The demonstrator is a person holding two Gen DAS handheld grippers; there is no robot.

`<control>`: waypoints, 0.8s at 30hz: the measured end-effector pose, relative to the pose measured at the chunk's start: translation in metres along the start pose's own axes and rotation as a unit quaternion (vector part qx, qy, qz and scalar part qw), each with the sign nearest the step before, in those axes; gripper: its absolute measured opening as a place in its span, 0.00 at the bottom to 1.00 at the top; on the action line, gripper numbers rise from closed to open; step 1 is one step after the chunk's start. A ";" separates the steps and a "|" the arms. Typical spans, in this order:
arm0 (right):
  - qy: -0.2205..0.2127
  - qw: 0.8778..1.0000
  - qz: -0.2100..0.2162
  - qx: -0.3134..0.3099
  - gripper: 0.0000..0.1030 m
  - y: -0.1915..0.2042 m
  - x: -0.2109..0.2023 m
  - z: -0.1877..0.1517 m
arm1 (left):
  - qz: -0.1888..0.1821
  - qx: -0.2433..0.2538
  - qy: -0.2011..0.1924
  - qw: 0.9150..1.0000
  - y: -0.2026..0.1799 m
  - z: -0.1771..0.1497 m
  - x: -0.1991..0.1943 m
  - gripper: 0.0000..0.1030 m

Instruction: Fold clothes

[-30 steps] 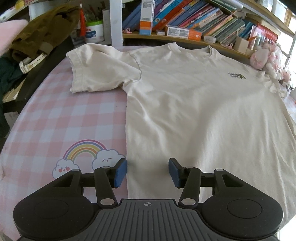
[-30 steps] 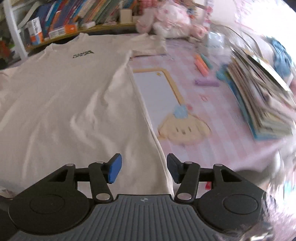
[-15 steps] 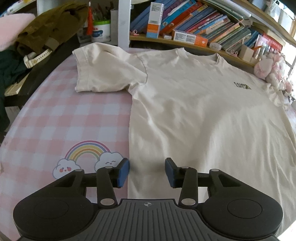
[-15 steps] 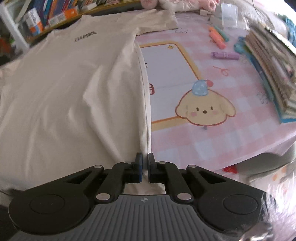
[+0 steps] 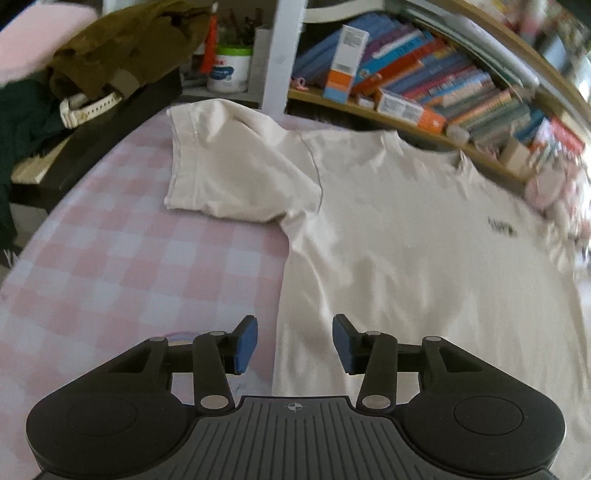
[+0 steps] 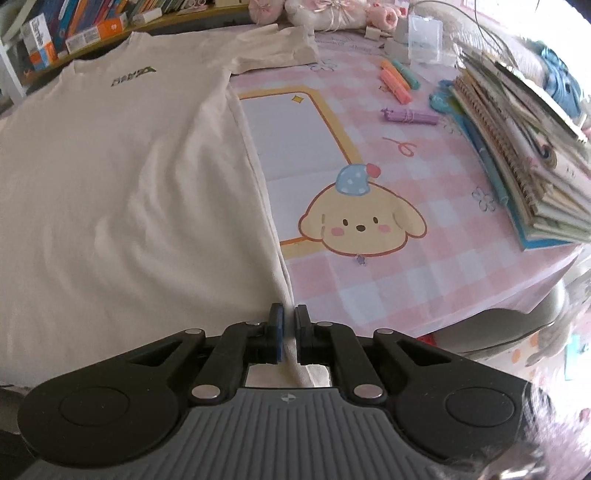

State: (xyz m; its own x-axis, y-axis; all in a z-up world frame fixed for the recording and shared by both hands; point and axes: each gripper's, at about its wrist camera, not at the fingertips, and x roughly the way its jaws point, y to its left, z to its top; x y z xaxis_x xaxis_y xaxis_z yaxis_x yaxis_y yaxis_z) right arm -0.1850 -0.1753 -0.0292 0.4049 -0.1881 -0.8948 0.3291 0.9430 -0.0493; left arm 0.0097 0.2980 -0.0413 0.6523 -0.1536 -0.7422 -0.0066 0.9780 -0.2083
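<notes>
A cream T-shirt (image 5: pixel 406 240) lies spread flat, front up, on a pink checked tablecloth (image 5: pixel 129 266). Its small dark chest logo (image 6: pixel 133 75) shows in the right wrist view. My left gripper (image 5: pixel 294 341) stands open over the shirt's left side seam, low on the body, one blue pad on each side of the edge. The left sleeve (image 5: pixel 229 166) lies flat farther back. My right gripper (image 6: pixel 287 332) is shut on the T-shirt (image 6: pixel 129 184) at its right side seam near the bottom hem, with cloth pinched between the pads.
A bookshelf (image 5: pixel 443 92) runs behind the table, with brown clothing and a white watch (image 5: pixel 88 107) at left. On the right lie a stack of notebooks (image 6: pixel 524 155), highlighter pens (image 6: pixel 397 83), a purple marker (image 6: pixel 410 117) and plush toys (image 6: pixel 321 7). The table edge (image 6: pixel 480 314) drops off at front right.
The right gripper shut on the shirt's right edge and holds it. The left gripper stayed open and moved forward along the left seam; its view is blurred at the right.
</notes>
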 end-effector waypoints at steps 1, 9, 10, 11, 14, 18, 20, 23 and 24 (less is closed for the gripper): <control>0.000 1.000 -0.004 -0.009 0.06 0.002 0.000 0.000 | -0.002 -0.007 -0.002 1.000 0.001 0.003 0.002 0.42; 0.007 1.000 -0.005 -0.011 0.06 0.002 0.002 0.003 | 0.014 -0.077 -0.020 0.997 0.012 0.041 0.045 0.29; 0.007 1.000 -0.006 -0.011 0.07 0.002 0.001 0.004 | 0.015 -0.075 -0.018 0.997 0.010 0.046 0.050 0.20; 0.007 1.000 -0.007 -0.011 0.07 0.003 0.001 0.004 | 0.019 -0.065 -0.016 0.998 0.006 0.049 0.055 0.11; 0.003 1.000 -0.008 -0.007 0.07 0.004 0.002 0.003 | 0.035 -0.036 -0.015 0.999 -0.004 0.059 0.066 0.05; 0.000 1.000 0.009 0.000 0.07 0.005 0.002 0.002 | 0.052 -0.054 -0.021 0.997 0.004 0.075 0.078 0.05; -0.004 1.000 0.018 0.000 0.07 0.008 0.003 0.003 | 0.064 -0.039 -0.023 0.997 0.002 0.080 0.083 0.05; -0.012 1.000 0.021 -0.010 0.06 0.015 0.005 0.006 | 0.073 -0.020 -0.022 0.997 -0.002 0.082 0.085 0.05; -0.015 1.000 0.019 -0.015 0.06 0.017 0.005 0.008 | 0.076 -0.014 -0.022 0.997 -0.003 0.083 0.086 0.05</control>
State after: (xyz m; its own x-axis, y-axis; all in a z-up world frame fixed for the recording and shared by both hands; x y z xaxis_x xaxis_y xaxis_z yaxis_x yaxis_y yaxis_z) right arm -0.1707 -0.1629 -0.0314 0.4420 -0.1603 -0.8826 0.2879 0.9572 -0.0296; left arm 0.1283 0.2936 -0.0518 0.6750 0.0033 -0.7378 -0.1288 0.9852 -0.1135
